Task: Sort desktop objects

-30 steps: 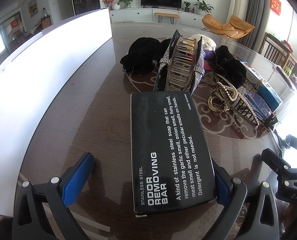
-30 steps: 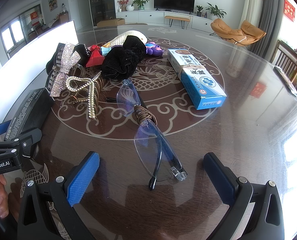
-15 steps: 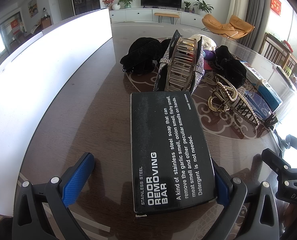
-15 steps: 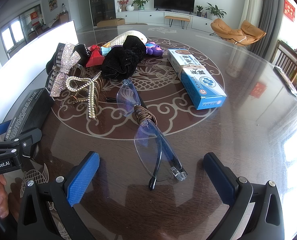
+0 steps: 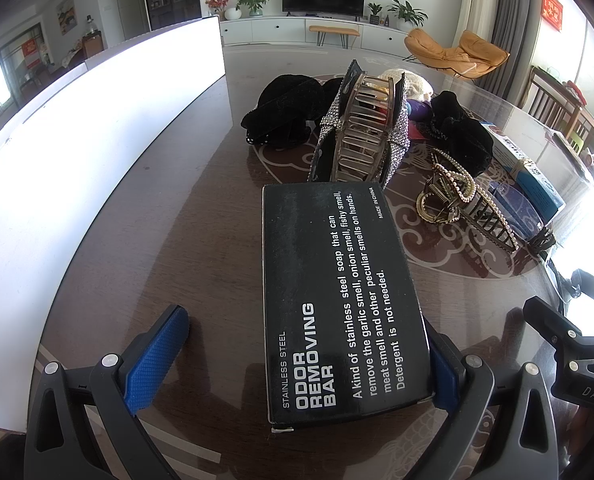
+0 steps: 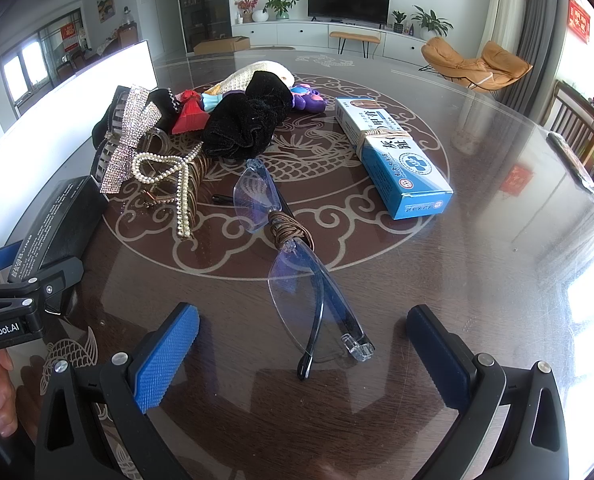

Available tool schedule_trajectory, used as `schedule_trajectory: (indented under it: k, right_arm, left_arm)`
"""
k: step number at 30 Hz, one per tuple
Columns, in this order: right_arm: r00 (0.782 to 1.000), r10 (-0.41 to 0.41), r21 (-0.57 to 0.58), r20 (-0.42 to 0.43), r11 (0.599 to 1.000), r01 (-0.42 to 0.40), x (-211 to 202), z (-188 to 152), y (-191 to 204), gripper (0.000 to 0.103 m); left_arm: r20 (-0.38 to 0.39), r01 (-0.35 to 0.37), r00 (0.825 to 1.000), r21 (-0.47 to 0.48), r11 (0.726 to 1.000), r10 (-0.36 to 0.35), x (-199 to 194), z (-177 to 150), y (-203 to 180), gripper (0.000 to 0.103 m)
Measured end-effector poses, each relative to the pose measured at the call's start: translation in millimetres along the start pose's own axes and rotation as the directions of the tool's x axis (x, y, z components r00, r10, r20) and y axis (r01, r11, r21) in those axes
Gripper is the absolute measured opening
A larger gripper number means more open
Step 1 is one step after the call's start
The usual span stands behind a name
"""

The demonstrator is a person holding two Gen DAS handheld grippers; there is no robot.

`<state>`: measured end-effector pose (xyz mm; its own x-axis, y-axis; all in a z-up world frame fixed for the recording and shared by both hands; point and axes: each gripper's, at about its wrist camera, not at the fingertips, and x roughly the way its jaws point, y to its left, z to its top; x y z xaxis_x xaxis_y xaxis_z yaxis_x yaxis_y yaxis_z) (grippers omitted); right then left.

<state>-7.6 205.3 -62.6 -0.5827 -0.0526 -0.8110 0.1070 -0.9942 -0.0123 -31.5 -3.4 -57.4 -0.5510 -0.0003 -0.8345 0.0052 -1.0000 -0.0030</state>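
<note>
A black box (image 5: 339, 300) printed with white text is lying flat between the left claw's fingers. Folded blue-tinted glasses (image 6: 293, 264) are lying between the right claw's fingers.

"ODOR REMOVING BAR" on black box (image 5: 339, 300), "GenRobot.AI" on left claw (image 6: 1, 330)

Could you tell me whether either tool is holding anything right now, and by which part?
Nothing is held. The left tool stands open around the black soap box; the right tool is open around the glasses.
</note>
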Motion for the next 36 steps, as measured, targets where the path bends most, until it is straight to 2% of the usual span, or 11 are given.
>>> schedule_trajectory:
  k: [31,36]
  right_arm:
    - [1.000,0.000,0.000,0.000,1.000,0.000,1,0,0,0.103]
    - [1.000,0.000,0.000,0.000,1.000,0.000,1,0,0,0.103]
  left_arm:
    - [-0.001,0.003,1.000,0.008,1.000,-0.003,0,0,1,0.103]
    - [-0.070,0.049,0.997,0.070,0.996,-0.044,3,11,12,0.103]
